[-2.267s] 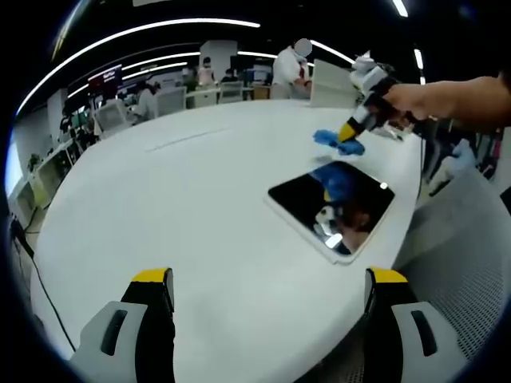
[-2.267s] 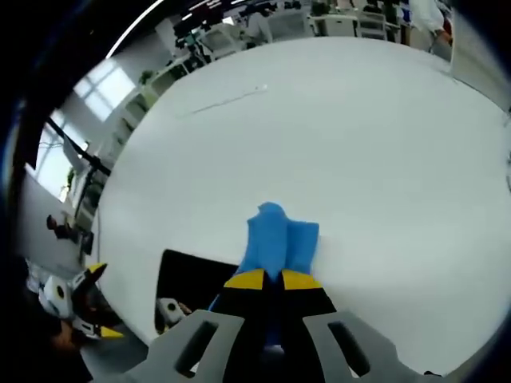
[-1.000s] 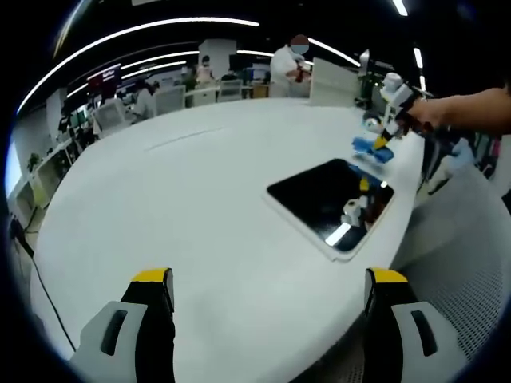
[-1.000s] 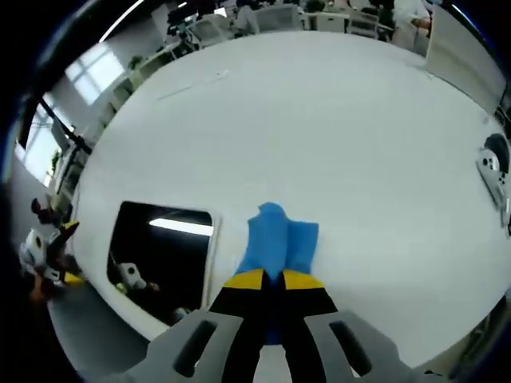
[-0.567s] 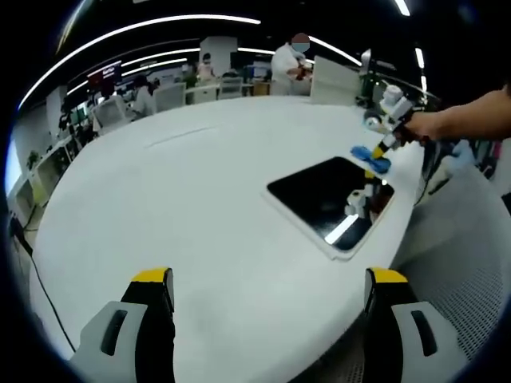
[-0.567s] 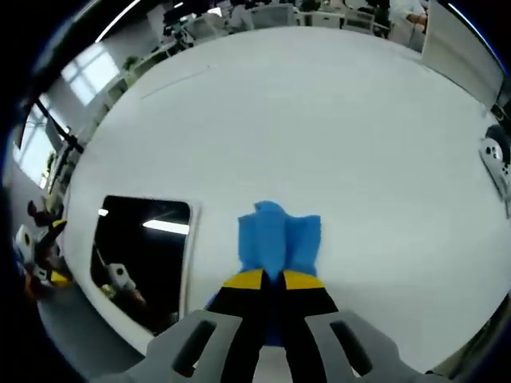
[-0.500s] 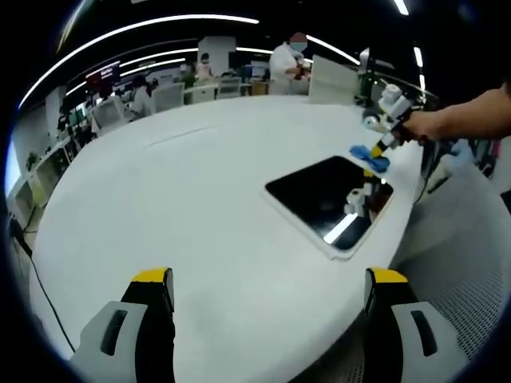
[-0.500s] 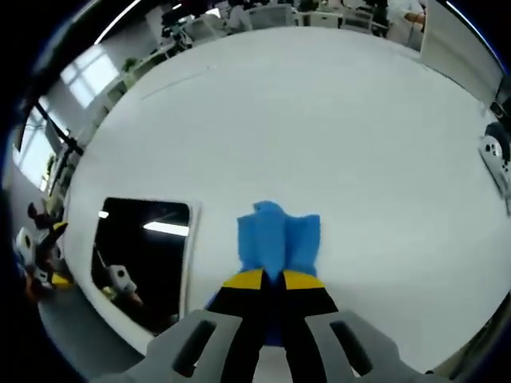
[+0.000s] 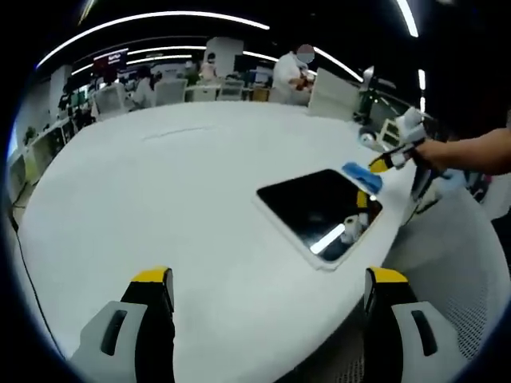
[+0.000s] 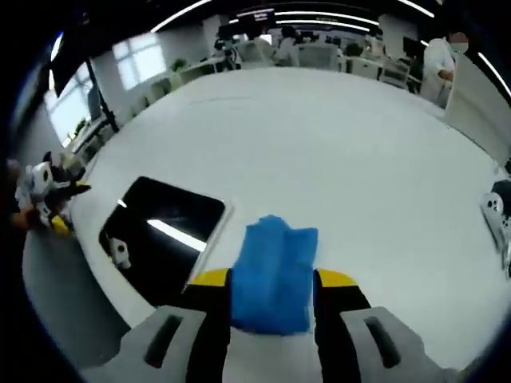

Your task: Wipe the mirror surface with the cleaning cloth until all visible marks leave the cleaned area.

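While right claw (image 10: 273, 281) parts, cloth (image 10: 274, 271) beside mirror (image 10: 164, 228)

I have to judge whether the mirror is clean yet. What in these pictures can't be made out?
- Marks on the mirror: in both views the glass is dark with reflections; smears too small to tell.
- Cloth underside and near end: hidden between the right tool jaws in the right gripper view.
- Whether the cloth touches the mirror or table: unclear, small in the left gripper view.
- Left tool: its body is cut off by the bottom edge.

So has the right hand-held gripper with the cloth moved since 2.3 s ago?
Yes. In the left gripper view the right hand-held gripper and cloth went from beyond the mirror's far-left edge to its far-right corner.
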`<state>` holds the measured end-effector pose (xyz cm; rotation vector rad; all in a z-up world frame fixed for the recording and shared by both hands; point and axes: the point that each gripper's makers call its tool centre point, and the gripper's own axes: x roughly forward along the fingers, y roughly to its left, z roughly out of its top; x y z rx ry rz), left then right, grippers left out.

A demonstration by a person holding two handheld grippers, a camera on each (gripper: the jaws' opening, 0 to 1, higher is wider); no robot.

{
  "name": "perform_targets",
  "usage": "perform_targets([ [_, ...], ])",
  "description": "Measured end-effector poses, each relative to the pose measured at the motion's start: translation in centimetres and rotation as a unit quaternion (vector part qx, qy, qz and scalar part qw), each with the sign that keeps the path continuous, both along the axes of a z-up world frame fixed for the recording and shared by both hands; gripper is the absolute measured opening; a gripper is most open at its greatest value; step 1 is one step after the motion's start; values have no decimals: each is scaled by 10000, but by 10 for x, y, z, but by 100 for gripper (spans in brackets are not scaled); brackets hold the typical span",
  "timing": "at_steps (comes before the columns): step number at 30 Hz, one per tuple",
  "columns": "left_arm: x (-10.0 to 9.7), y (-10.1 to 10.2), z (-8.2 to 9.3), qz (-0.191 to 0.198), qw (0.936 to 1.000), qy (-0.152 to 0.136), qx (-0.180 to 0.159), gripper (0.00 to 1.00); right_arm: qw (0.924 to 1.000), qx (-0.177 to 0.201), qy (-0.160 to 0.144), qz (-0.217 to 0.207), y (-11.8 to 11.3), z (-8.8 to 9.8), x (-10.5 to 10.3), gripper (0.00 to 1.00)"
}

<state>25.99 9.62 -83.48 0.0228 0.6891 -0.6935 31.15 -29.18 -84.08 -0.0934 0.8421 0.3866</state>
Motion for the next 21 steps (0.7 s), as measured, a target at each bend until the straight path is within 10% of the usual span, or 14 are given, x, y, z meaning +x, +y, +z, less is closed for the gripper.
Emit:
perform_targets([
  [12, -5, 0, -1, -120, 9996, -40, 241, 100, 9963, 241, -638, 525, 3, 18, -38, 88],
  [21, -9, -2, 1, -143, 9997, -54, 206, 100, 9919, 212, -819, 945, 13, 25, -73, 98],
])
